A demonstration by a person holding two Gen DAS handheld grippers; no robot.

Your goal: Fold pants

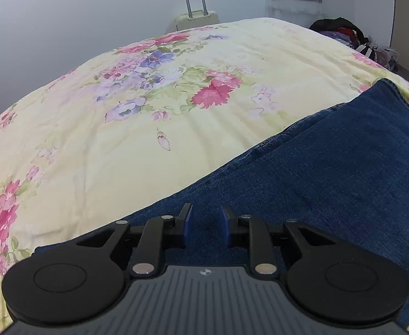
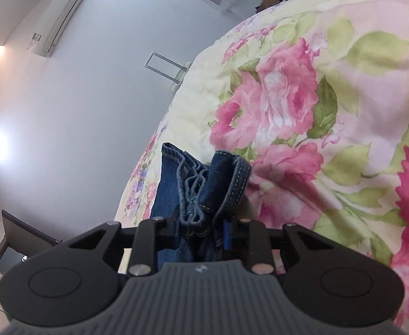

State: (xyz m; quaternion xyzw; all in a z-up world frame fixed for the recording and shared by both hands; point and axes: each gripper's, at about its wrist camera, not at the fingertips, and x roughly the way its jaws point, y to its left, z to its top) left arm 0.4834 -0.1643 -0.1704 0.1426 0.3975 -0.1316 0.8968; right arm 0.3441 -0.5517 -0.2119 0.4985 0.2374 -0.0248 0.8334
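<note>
Right claw [image 2: 201, 223] clenched on bunched pants [image 2: 204, 184] hem; left claw [image 1: 205, 224] released, hovering over denim.

The left wrist view sits low over the dark blue denim pants [image 1: 330, 173], looking forward and downward along the left gripper [image 1: 205, 227] across the pale yellow floral bedspread [image 1: 120, 139] toward a grey wall, where a cream hard-shell suitcase with a raised handle [image 1: 196, 14] stands past the far edge. The right wrist view is rolled steeply, so the bed edge runs diagonally; it looks along the right gripper [image 2: 201, 223], very close to a bunched denim hem [image 2: 212, 184], with the quilt [image 2: 330, 111] filling its right side. Both 2 views share the bedspread, the wall and the suitcase handle [image 2: 165, 67].
</note>
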